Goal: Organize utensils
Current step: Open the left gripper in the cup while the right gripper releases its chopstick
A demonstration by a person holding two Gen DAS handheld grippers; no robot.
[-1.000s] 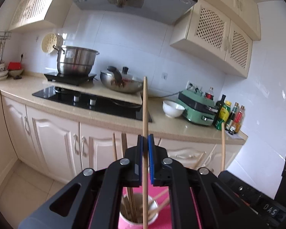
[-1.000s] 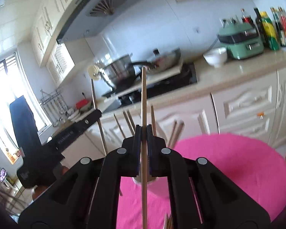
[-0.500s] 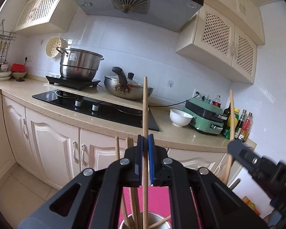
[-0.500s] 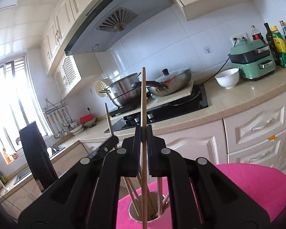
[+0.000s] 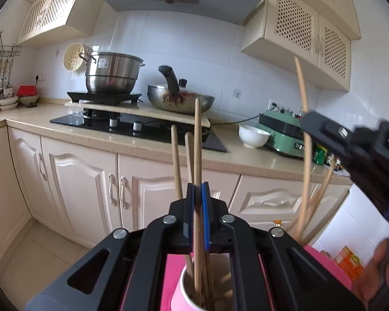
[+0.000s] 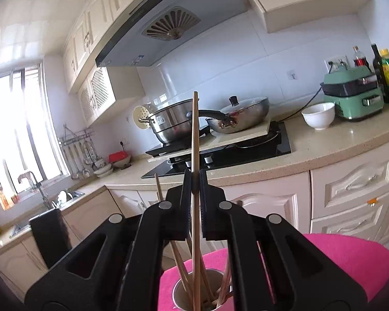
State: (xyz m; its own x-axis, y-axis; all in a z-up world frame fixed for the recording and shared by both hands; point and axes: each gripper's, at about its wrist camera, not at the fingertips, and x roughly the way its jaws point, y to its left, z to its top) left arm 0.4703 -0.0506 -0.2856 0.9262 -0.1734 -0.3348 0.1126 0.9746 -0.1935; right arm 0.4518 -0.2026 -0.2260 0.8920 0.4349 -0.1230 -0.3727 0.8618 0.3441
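The left black two-finger gripper point(image 5: 197, 194) clamps a light wooden chopstick point(image 5: 197, 155) upright, lower end inside the pink-rimmed round paper cup point(image 5: 185, 289). Only this view shows the right black gripper point(image 5: 324, 129) from outside. The right wrist view shows its jaws pinching another upright chopstick point(image 6: 194, 134), reaching into the cup on the pink cloth point(image 6: 350, 254).

Right gripper point(image 6: 194, 184) clamps one upright chopstick point(image 6: 195, 134); its lower end stands inside cup point(image 6: 177, 294) on pink cloth point(image 6: 350, 256).
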